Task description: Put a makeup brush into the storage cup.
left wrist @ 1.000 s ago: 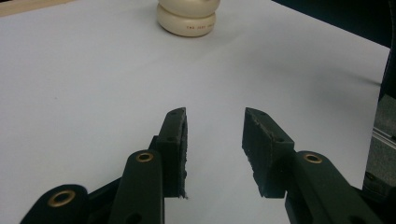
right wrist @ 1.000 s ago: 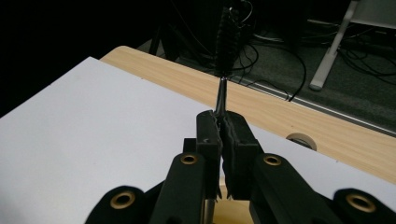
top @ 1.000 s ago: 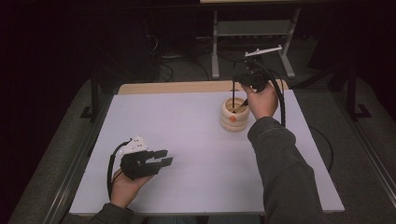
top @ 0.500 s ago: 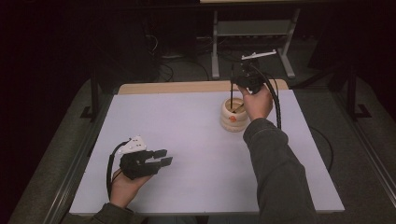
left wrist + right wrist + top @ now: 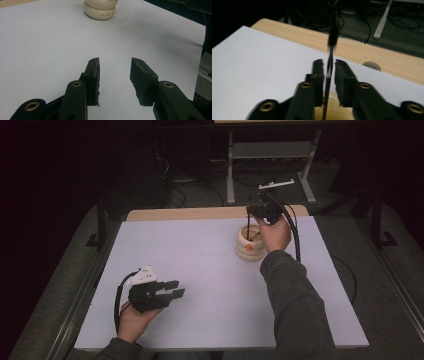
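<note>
Right gripper view: right gripper (image 5: 329, 65), jaws just opening around thin black stick (image 5: 329, 75) over ribbed cream pot (image 5: 249, 244); stick may tip outside if crooked. Left gripper (image 5: 115, 75) open, empty.

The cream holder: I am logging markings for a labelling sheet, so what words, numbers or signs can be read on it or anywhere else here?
Cream holder: a line of small dark print on its lowest ring in the left gripper view, too small and blurred to read.
Cream holder, high view: a small orange mark, no legible text.
White table cover: no writing.
</note>
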`<state>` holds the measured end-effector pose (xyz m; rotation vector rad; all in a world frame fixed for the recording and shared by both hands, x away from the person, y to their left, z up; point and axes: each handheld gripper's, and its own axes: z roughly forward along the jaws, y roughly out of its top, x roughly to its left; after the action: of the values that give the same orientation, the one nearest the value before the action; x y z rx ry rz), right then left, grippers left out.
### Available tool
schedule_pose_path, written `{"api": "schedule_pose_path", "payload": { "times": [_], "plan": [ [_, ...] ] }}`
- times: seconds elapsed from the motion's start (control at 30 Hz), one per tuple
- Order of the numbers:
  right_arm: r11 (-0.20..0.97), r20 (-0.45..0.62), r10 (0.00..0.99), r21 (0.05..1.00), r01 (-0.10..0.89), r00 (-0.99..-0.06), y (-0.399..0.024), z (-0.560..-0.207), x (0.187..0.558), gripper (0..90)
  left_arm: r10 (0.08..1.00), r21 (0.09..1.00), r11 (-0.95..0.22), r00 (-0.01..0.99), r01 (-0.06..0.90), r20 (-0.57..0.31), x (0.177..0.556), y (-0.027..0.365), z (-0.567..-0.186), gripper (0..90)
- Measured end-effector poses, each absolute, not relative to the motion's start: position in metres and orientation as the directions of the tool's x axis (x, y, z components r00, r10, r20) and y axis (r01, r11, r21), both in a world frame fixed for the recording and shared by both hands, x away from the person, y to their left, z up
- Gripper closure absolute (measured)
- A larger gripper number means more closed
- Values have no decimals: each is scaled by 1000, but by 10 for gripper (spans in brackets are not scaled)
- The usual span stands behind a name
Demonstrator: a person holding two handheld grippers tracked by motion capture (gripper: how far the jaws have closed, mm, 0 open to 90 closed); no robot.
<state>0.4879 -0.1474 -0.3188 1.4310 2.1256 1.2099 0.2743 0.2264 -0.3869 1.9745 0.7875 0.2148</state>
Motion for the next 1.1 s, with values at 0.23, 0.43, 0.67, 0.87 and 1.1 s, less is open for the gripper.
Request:
{"api": "schedule_pose_path", "payload": {
  "times": [0.23, 0.43, 0.67, 0.87, 1.1],
  "plan": [
    [201, 152, 855, 784, 587, -496, -152, -317, 472, 703, 618, 837, -332, 771, 435, -155, 275, 229, -386, 557],
    [205, 194, 821, 778, 594, -537, -157, -319, 459, 630, 644, 837, -319, 750, 444, -152, 276, 234, -384, 516],
    [229, 207, 783, 780, 582, -586, -164, -318, 441, 532, 652, 835, -329, 746, 442, -139, 276, 233, -384, 481],
    [227, 216, 768, 789, 571, -603, -165, -318, 432, 452, 659, 833, -332, 741, 443, -132, 277, 232, -385, 466],
    [233, 217, 753, 795, 559, -622, -164, -321, 423, 401, 661, 831, -336, 739, 444, -128, 277, 232, -385, 449]
  ]
}}
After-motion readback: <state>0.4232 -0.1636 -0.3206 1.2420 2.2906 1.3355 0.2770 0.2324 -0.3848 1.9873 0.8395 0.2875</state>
